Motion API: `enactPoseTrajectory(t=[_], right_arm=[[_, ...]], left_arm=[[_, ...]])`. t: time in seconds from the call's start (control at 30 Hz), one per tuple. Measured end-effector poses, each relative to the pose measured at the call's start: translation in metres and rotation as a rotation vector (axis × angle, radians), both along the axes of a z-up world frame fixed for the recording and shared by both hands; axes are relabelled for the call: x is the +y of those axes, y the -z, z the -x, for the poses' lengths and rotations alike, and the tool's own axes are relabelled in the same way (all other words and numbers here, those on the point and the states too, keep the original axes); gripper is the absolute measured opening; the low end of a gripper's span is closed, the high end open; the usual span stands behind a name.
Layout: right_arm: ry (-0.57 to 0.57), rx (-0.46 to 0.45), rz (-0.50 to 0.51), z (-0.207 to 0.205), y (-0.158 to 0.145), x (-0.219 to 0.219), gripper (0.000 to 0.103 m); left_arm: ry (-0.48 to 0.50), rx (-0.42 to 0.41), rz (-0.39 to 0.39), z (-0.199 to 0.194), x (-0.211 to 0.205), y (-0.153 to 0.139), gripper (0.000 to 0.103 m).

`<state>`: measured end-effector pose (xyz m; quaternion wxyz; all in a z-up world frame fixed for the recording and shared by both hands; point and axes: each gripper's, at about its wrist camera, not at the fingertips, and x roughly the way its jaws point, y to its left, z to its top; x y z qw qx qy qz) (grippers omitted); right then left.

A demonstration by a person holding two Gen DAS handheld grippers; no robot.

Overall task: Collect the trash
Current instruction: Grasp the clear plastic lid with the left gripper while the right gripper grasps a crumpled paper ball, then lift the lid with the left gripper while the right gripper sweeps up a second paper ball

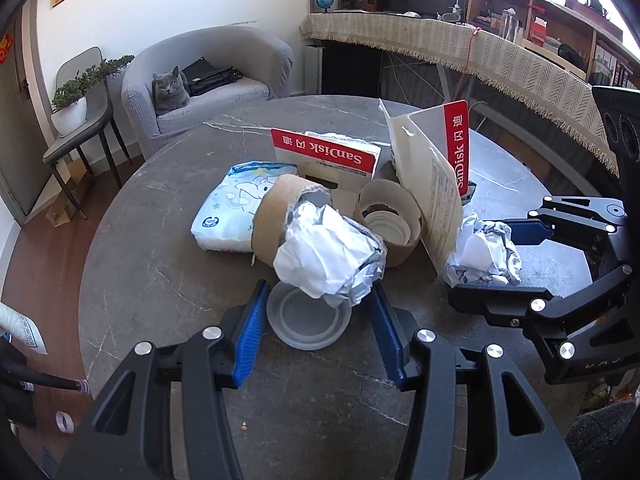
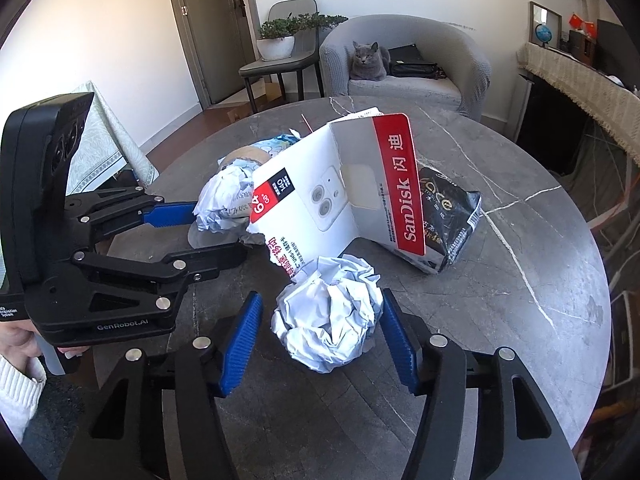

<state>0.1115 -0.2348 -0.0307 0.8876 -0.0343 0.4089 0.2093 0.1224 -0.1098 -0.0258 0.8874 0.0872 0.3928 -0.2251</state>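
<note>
Trash lies on a round grey marble table (image 1: 160, 280). My left gripper (image 1: 318, 312) is open, its blue pads on either side of a clear plastic lid (image 1: 308, 320) and a crumpled white paper ball (image 1: 332, 256) that sticks out of a cardboard tube (image 1: 276, 216). My right gripper (image 2: 320, 320) is open around a second crumpled paper ball (image 2: 330, 316), which also shows in the left wrist view (image 1: 484, 256). Neither ball is gripped. An opened white-and-red SanDisk card (image 2: 340, 196) stands just behind the second ball.
Also on the table: a SanDisk box (image 1: 328, 160), a tape roll core (image 1: 390, 224) with a lid in it, a blue-white tissue pack (image 1: 236, 208) and a black snack bag (image 2: 448, 216). A grey armchair with a cat (image 2: 366, 60) stands beyond the table.
</note>
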Motion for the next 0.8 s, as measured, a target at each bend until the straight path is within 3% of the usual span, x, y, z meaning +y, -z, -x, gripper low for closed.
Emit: enactPoseTrajectory(t=[0.07,0.6,0.8], right_arm=[[-0.004,0.005,0.006,-0.001,0.001,0.001,0.052],[-0.023,-0.011,-0.015,0.018,-0.010,0.012,0.046],[-0.039,-0.023,-0.020,0.028,-0.017,0.028,0.046]], left_arm=[[-0.014,-0.004,0.006,-0.001,0.003,0.000,0.042],[-0.038,0.007,0.058,0.021,0.020,-0.008,0.042],[-0.040,0.018,0.036,0.035,0.033,-0.011,0.042]])
